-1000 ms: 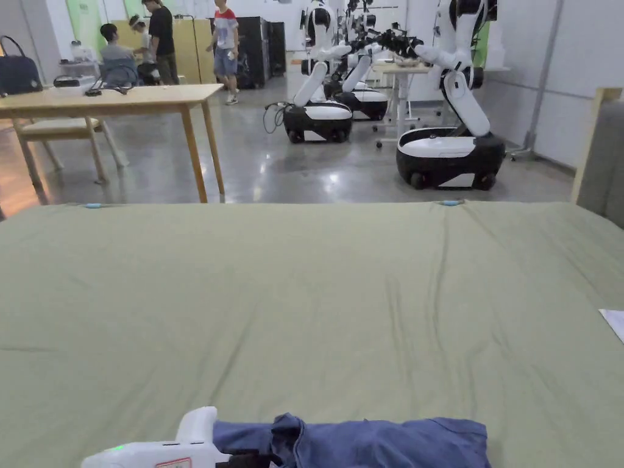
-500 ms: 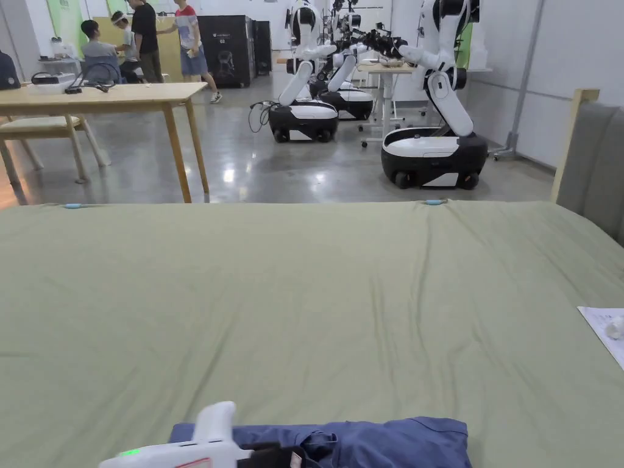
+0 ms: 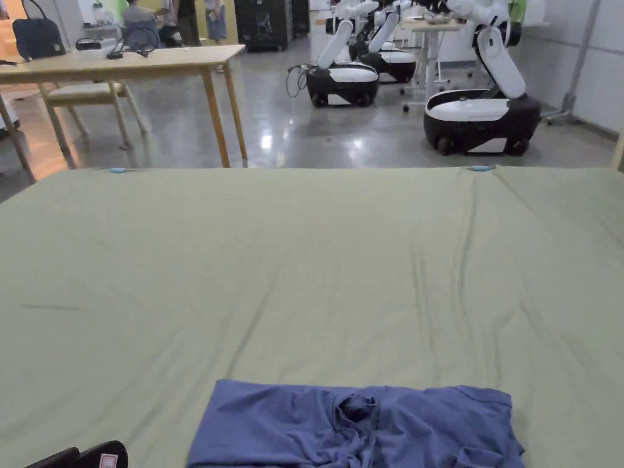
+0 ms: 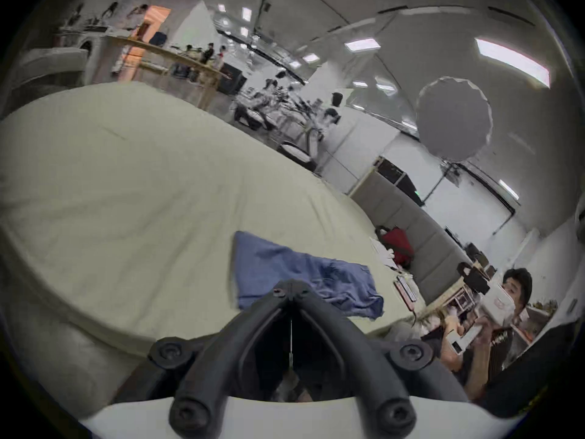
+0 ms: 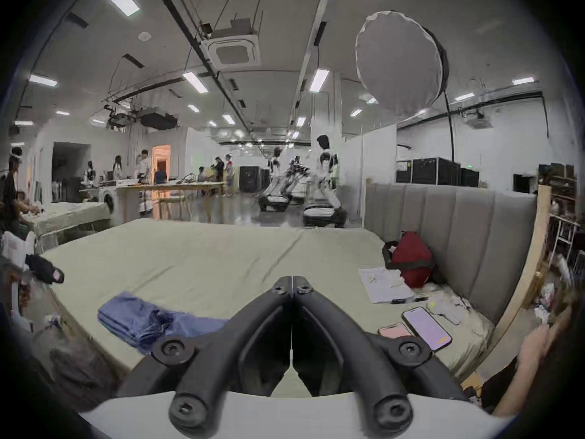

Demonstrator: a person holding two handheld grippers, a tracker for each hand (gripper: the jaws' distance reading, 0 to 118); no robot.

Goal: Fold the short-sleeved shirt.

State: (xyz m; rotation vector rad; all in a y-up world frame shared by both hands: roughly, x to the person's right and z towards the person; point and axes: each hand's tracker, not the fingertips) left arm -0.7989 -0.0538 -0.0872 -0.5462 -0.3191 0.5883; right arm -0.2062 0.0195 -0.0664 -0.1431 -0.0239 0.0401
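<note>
Green bedsheet (image 3: 304,274) bears shirt (image 3: 356,426); phones (image 5: 425,328) aside.

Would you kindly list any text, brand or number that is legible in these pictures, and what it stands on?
None can be read.
Left gripper: a small pale sticker, too blurred.
Paper sheet on the bed: marks too small.
Blue shirt: no print visible.
</note>
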